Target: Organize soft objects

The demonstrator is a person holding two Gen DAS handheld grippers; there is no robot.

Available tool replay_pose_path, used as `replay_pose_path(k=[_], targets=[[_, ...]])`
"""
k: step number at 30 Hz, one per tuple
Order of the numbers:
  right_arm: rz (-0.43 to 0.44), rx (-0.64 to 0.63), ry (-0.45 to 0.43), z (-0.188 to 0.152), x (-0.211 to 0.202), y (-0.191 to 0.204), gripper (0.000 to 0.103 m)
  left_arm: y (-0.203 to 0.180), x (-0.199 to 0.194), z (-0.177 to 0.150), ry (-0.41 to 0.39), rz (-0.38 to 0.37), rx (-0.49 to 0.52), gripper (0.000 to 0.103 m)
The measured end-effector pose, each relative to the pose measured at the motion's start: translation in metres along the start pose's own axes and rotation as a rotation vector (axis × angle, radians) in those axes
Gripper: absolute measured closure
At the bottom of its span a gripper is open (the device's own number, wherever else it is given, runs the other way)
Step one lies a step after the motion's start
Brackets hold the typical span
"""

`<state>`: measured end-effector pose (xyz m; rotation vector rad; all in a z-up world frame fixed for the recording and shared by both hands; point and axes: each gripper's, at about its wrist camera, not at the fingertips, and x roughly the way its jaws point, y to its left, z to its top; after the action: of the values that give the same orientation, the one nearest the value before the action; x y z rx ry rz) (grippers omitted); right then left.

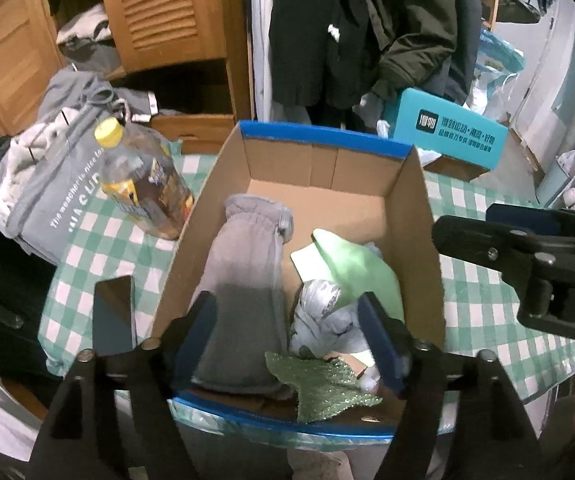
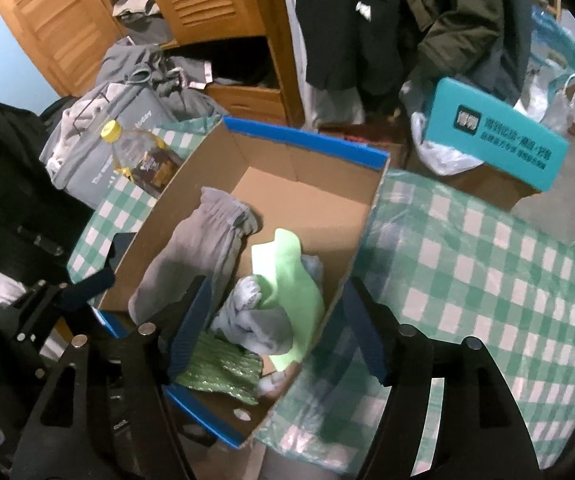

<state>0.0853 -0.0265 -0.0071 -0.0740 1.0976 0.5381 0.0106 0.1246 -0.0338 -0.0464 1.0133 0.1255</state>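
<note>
Corrugated cardboard box (image 1: 415, 216), ribbed grey sock (image 1: 243, 280), smooth green cloth (image 1: 363, 268), left claw (image 1: 291, 340) and right claw (image 2: 277, 324) both released

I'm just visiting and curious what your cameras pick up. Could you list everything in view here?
Cardboard box: one, brown with blue rim, on the table.
Long grey cloth: one, in the box, left side.
Light green cloth: one, in the box.
Pale grey bundle: one, in the box.
Sparkly green cloth: one, near end of the box.
Bottle: one, yellow cap, left of the box.
Phone: one, dark, on the tablecloth.
Tablecloth: green-white check.
Teal box: one, behind.
Left gripper: open.
Right gripper: open.
</note>
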Motion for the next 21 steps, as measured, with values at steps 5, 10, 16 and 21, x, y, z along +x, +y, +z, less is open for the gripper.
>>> replay_pose_path(k=[5,10,16,21], targets=[[-0.037,-0.005,-0.04,-0.003,-0.022,-0.002,0.033,-0.006,-0.012,0.002,-0.029,0.039,0.024,0.014],[-0.057,0.0,-0.075,-0.009,-0.045,-0.007,0.033,-0.012,-0.02,0.0,-0.032,0.025,0.035,0.012],[-0.101,-0.01,-0.109,-0.021,-0.072,-0.017,0.033,-0.017,-0.026,-0.003,-0.045,0.05,0.034,0.004],[-0.103,0.011,-0.132,-0.03,-0.087,-0.029,0.032,-0.021,-0.033,-0.002,-0.05,0.056,0.041,0.003]])
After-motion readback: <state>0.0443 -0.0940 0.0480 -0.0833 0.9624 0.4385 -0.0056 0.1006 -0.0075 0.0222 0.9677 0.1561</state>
